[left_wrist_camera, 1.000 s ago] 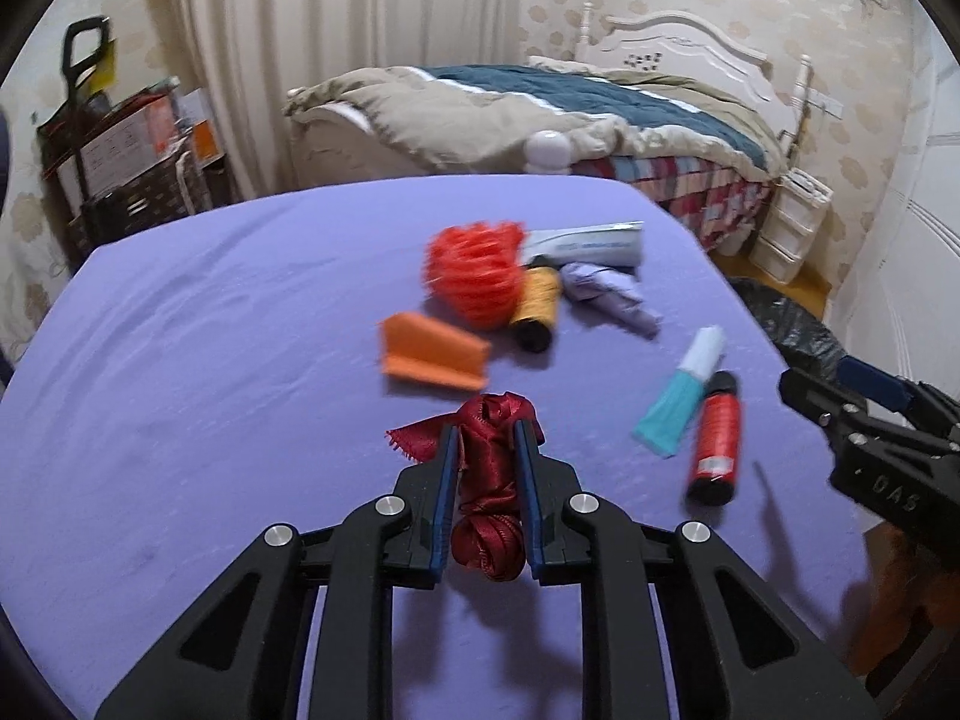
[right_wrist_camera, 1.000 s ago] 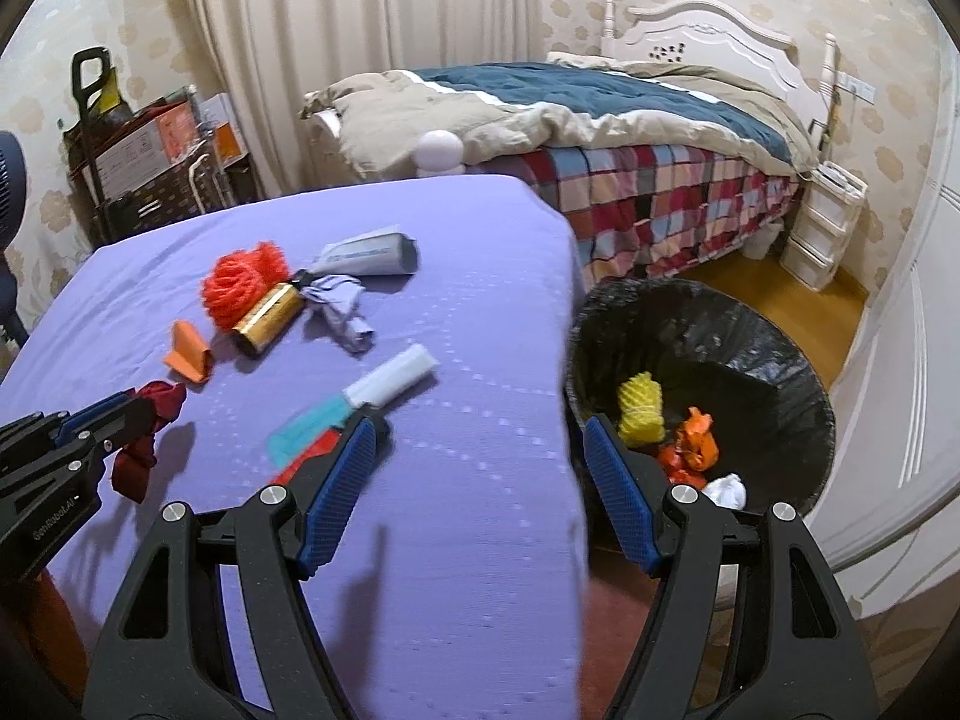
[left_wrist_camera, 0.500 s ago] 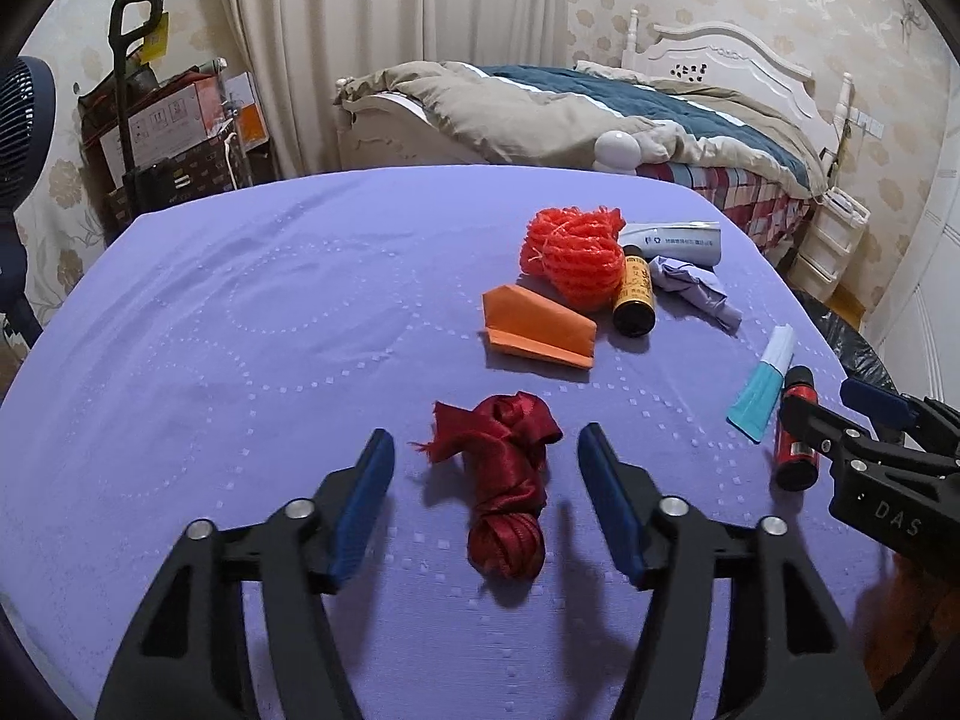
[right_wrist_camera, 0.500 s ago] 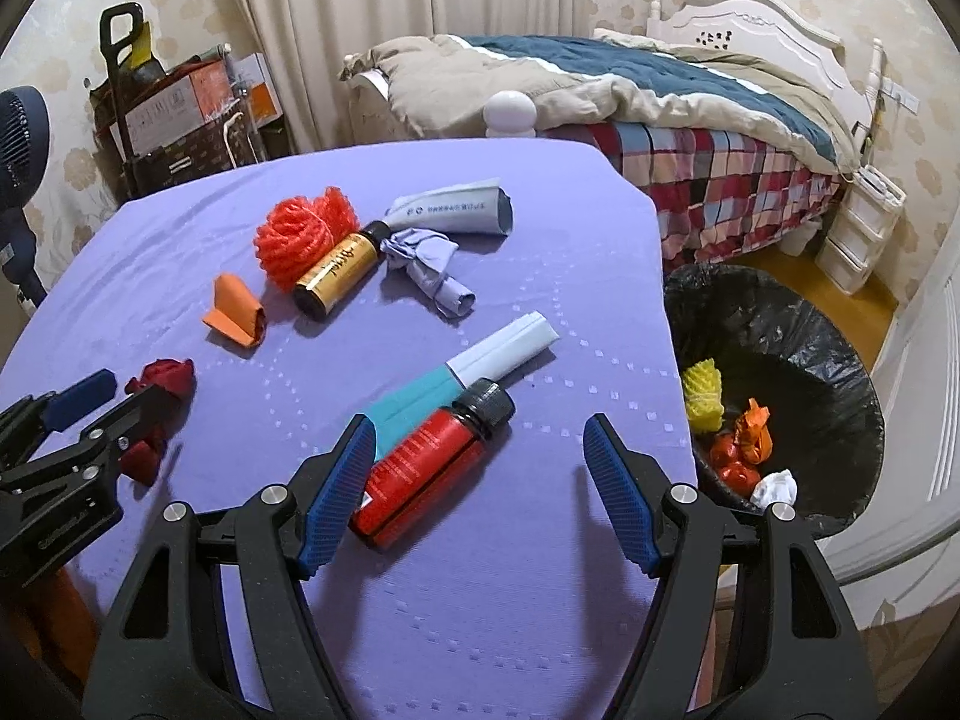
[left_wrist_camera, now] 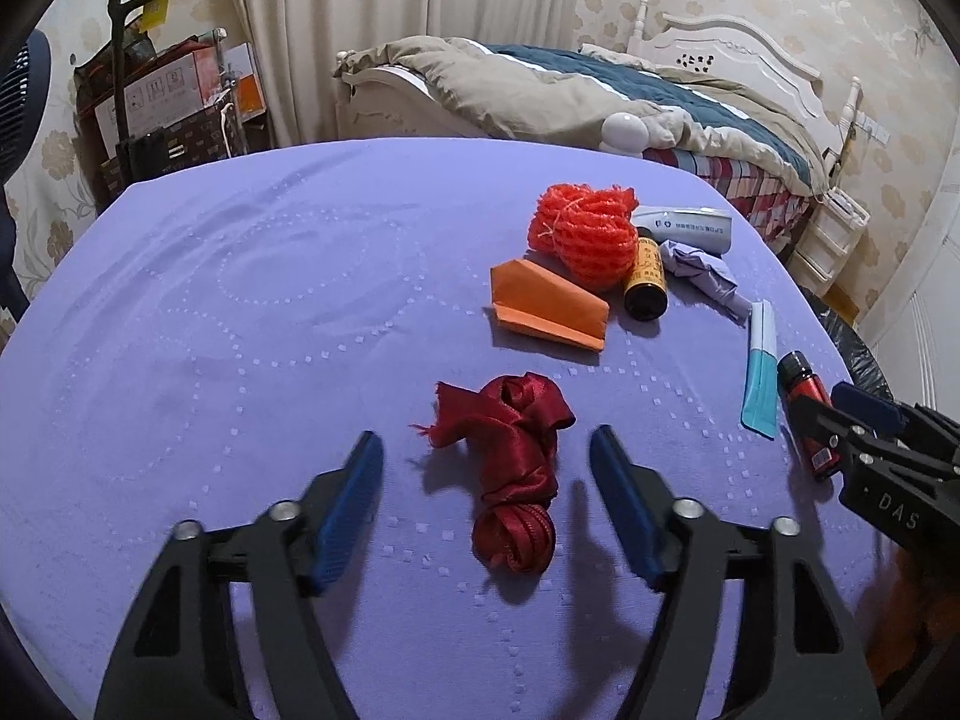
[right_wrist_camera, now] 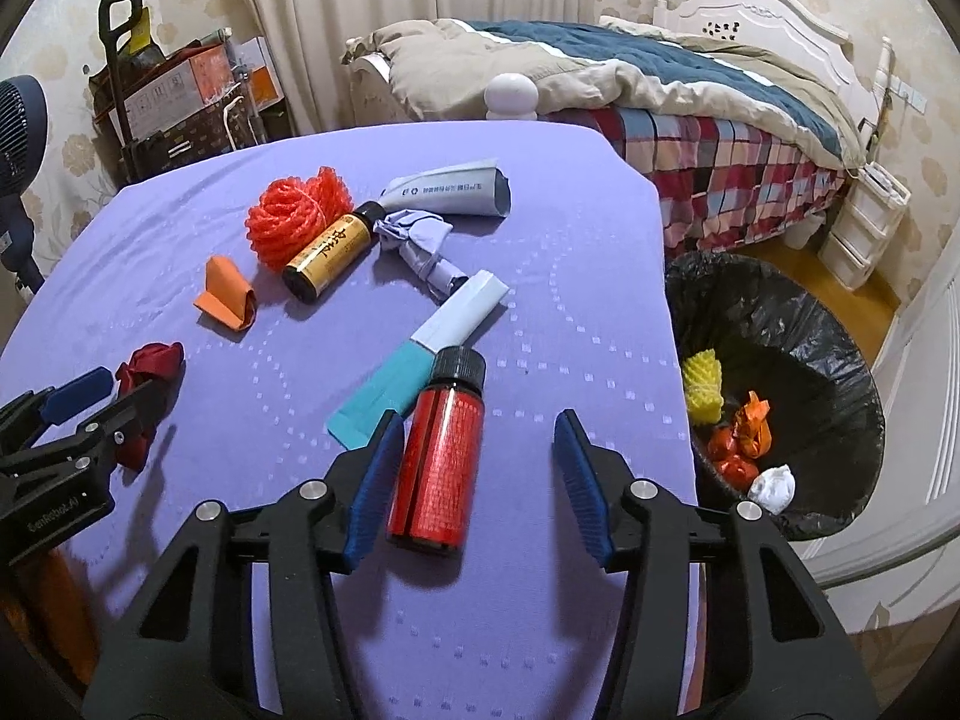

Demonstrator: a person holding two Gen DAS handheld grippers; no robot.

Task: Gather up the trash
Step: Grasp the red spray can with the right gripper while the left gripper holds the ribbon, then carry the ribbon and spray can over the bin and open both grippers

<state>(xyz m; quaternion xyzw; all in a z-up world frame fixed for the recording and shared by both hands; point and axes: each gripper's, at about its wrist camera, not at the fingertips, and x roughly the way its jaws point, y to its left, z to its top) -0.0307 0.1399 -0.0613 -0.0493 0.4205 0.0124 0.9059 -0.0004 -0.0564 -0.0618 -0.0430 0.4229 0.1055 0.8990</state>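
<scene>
from the left wrist view my left gripper (left_wrist_camera: 486,462) stands open over the purple table (left_wrist_camera: 240,312), jaws either side of the dark red ribbon bundle (left_wrist_camera: 510,468) and clear of it, after narrowing a touch in the last moment. i judge this the pick-up step: i'd close on the ribbon's thick middle, then carry it right to the bin. the right gripper (left_wrist_camera: 864,420) enters at the right edge, and its tips hide part of the red bottle (left_wrist_camera: 804,384). from the right wrist view my right gripper (right_wrist_camera: 474,468) has just been closing around the red bottle; the left pad looks at or near its side, the right pad apart, so nothing is held yet. the black-lined trash bin (right_wrist_camera: 840,324) sits right of the table; its far rim is cut off by the table edge.
</scene>
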